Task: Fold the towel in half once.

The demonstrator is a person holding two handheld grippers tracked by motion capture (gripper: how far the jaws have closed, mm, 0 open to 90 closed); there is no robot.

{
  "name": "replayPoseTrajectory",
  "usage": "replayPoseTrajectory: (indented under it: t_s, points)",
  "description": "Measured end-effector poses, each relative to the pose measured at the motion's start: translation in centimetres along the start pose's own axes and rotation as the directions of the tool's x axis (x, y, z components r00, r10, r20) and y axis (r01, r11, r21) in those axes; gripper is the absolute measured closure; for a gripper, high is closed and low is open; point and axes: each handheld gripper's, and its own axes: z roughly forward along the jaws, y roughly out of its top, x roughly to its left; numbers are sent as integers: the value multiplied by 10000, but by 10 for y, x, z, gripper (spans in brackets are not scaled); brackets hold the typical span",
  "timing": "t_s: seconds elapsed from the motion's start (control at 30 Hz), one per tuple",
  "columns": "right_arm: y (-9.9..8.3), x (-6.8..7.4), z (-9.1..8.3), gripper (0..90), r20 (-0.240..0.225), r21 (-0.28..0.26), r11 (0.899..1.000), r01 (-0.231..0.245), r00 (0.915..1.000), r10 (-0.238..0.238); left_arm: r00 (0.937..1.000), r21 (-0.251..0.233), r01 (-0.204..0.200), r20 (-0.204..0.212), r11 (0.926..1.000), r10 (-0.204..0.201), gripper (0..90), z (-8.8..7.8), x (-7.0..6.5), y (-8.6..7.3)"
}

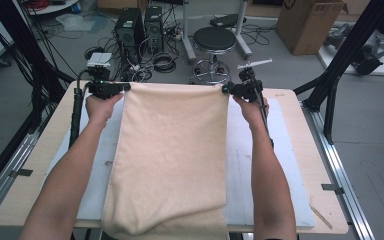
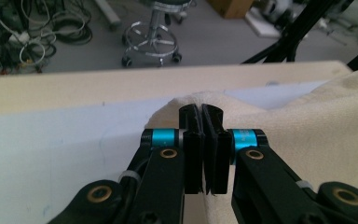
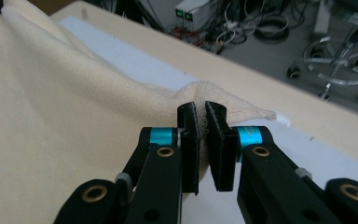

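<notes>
Jaws clamped: left gripper (image 1: 125, 88) & right gripper (image 1: 226, 89) pinch towel (image 1: 172, 150) corners, upper frame; I'd judge it soft, limp, so grip corners.

The plain cream terry towel (image 1: 172, 155) has no print. My left gripper (image 2: 203, 114) and right gripper (image 3: 201, 112) are black, with turquoise bands and brass-coloured rivets. The flat mat (image 1: 260, 170) under the towel is pale blue-white, on a light tan wooden table (image 1: 307, 130).

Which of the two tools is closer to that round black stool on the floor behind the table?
The right tool. The stool stands just beyond it, slightly to its left, while the left tool holds the towel's opposite far corner.
</notes>
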Motion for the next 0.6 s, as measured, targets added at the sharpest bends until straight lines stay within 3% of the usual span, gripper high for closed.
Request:
replayPoseTrajectory:
  t_s: [0.1,0.2,0.27,0.43,0.53,0.6]
  points:
    - [18,1,-13,845,-25,-401,9990,186,9998,-187,9999,-555,-58,157,9984,67,869,-12,-3,18]
    - [27,5,-23,846,-275,-778,9966,254,9992,-276,9994,-783,-62,339,9969,89,869,-21,-2,20]
    - [25,7,-23,845,-602,-716,9974,119,9981,-163,9990,-747,-101,437,9972,134,869,-25,0,16]
    - [15,16,-23,844,-1107,-247,9992,327,9932,-353,9953,-737,5,971,9973,67,869,-34,2,-6]
    - [9,25,-31,844,-1533,-566,9974,447,9868,-530,9893,-1016,27,1454,9948,122,868,-46,2,-19]
    - [5,31,-37,844,-1803,-676,9953,690,9803,-802,9853,-998,-184,1674,9948,350,868,-56,0,-27]
